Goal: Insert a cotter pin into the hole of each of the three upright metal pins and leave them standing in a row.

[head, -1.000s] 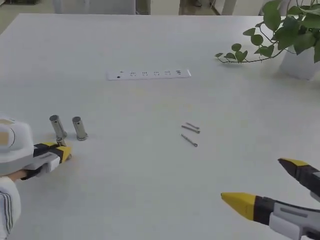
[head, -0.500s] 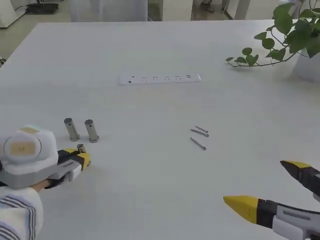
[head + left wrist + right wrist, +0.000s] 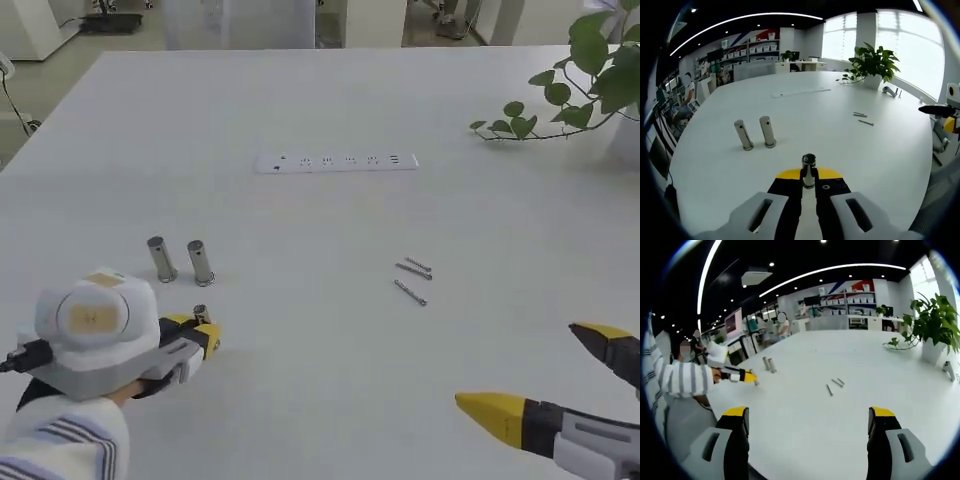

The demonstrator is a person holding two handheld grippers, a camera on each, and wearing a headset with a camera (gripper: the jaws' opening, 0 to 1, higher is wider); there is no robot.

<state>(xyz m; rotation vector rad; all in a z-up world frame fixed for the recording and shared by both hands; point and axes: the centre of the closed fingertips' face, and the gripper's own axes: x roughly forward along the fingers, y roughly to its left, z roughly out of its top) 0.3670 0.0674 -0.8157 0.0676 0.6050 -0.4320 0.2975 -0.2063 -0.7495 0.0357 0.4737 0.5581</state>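
Note:
Two metal pins (image 3: 160,259) (image 3: 200,262) stand upright side by side on the white table; the left gripper view shows them as pins (image 3: 743,135) (image 3: 767,132) ahead. My left gripper (image 3: 200,330) is shut on a third metal pin (image 3: 200,315), held upright between the yellow-tipped jaws (image 3: 808,171). Three cotter pins (image 3: 411,278) lie loose at mid-table, small in the right gripper view as cotter pins (image 3: 834,386). My right gripper (image 3: 560,385) is open at the lower right with nothing between its fingers (image 3: 807,417).
A white power strip (image 3: 336,162) lies across the far middle of the table. A potted green plant (image 3: 590,70) stands at the back right. The table's left edge (image 3: 50,120) runs diagonally near the two standing pins.
The head camera has swung, shifting the scene right and down. My left gripper with its pin has moved nearer and rightward, away from the two standing pins. The right gripper stays open, barely moved.

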